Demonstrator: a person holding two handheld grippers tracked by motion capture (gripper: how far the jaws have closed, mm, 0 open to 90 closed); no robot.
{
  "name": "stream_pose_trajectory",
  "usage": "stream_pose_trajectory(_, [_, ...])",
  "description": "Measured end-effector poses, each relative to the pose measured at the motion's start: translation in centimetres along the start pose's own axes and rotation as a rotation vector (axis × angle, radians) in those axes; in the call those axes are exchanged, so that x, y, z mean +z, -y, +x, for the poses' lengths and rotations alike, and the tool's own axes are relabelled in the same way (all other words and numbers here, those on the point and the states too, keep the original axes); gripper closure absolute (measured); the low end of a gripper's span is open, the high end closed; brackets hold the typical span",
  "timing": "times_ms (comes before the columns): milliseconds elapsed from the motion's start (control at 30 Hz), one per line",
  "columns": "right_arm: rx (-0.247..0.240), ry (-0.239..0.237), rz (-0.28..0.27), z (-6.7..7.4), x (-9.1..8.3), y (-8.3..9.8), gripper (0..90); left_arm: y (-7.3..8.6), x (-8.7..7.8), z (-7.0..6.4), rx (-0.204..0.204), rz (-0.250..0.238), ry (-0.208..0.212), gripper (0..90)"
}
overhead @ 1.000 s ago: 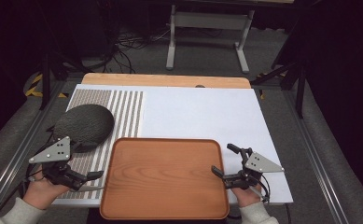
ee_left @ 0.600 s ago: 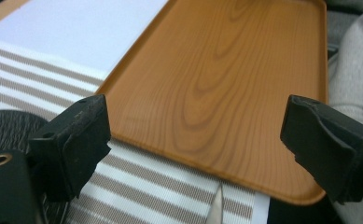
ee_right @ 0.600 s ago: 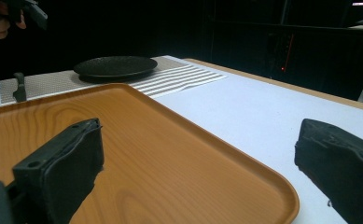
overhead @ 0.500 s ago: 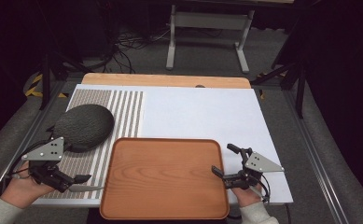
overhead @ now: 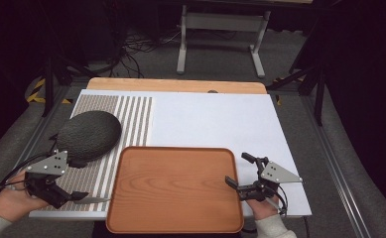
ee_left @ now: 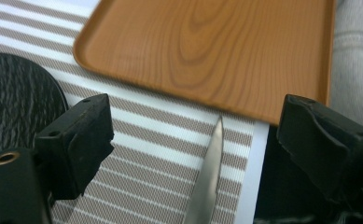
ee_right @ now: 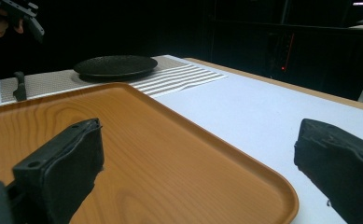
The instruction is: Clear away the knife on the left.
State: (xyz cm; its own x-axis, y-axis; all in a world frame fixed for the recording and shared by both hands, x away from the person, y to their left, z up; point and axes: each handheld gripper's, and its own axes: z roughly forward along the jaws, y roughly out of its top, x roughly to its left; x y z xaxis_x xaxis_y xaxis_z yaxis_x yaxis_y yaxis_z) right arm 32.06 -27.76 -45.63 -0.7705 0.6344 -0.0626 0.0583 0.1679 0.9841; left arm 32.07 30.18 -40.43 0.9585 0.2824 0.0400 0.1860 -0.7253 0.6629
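Note:
A table knife (overhead: pixel 92 200) lies flat on the striped mat (overhead: pixel 131 119), its blade tip pointing at the wooden tray (overhead: pixel 175 188). My left gripper (overhead: pixel 76 179) hovers over the knife's handle end with its jaws wide open. In the left gripper view the blade (ee_left: pixel 209 186) lies on the mat between them, touching neither pad. A dark textured plate (overhead: pixel 87 134) sits just behind that hand. My right gripper (overhead: pixel 242 171) stands open at the tray's right rim. The rim's corner (ee_right: pixel 263 186) runs between its jaws, which do not touch it.
The empty tray sits at the table's front edge, its left side over the mat. White table cover (overhead: pixel 215 124) stretches behind and right of it. In the right gripper view the left gripper (ee_right: pixel 23 14) hangs above the mat, near the plate (ee_right: pixel 115 65).
My left gripper has drawn back to the left, away from the tray. The knife stays where it was on the mat. The right gripper has not moved.

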Motion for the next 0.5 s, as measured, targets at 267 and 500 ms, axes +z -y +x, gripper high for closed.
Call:
stream_pose_trajectory(267, [-0.009, -0.002, 0.000, 0.0, 0.0, -0.1, 1.9, 0.8, 0.2, 0.2, 0.014, 0.115, 0.033, 16.2])
stream_pose_trajectory(500, [-0.010, -0.001, -0.001, 0.0, -0.1, -0.1, 1.9, 1.4, 0.4, 0.4, 0.038, 0.235, 0.050, 20.8])
